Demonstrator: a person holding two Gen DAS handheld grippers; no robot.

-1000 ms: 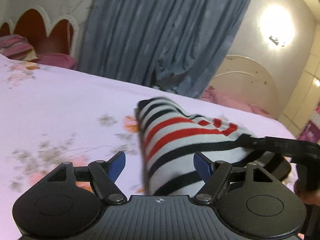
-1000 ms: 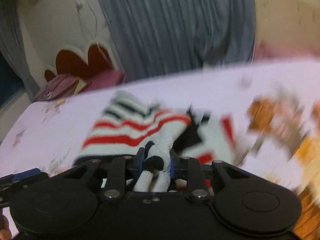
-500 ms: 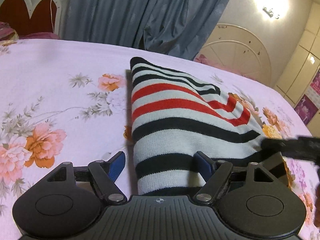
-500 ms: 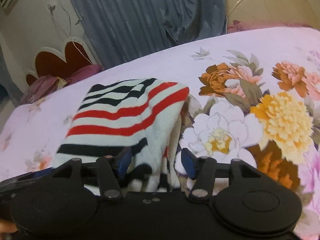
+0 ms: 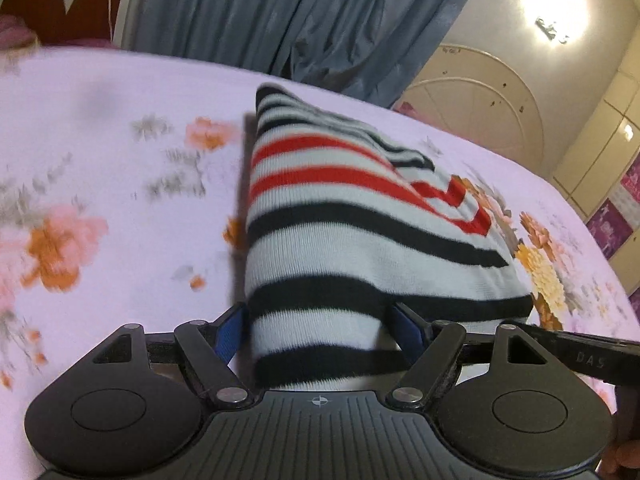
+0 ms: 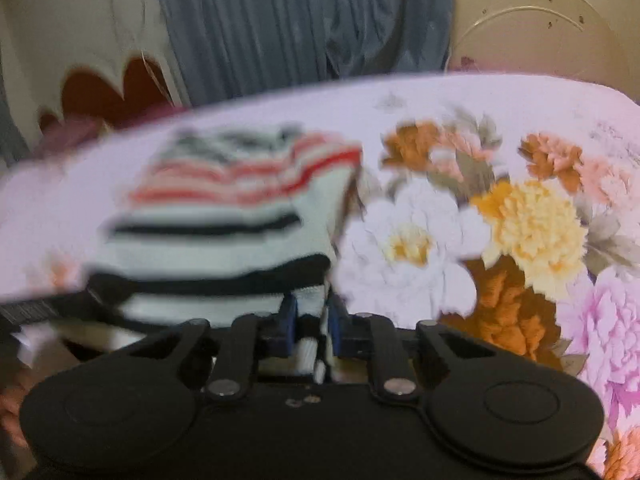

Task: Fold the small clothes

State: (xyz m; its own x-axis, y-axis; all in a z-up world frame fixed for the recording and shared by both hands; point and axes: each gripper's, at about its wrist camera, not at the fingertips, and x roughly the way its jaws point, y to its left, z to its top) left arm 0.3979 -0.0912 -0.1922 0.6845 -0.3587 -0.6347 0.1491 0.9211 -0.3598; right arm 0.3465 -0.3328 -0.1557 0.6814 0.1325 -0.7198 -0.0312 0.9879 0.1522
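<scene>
My right tongs (image 6: 312, 322) have just been closing and now pinch the near hem of the striped sweater (image 5: 360, 240) on the bed (image 5: 100, 128). My left tongs (image 5: 318, 330) gape around it. I'd tug evenly. It runs lengthwise from near to far, stripes crosswise.

A bed (image 5: 100, 128) (pale pink floral sheet) carries a folded striped garment (image 5: 344, 224).
</scene>
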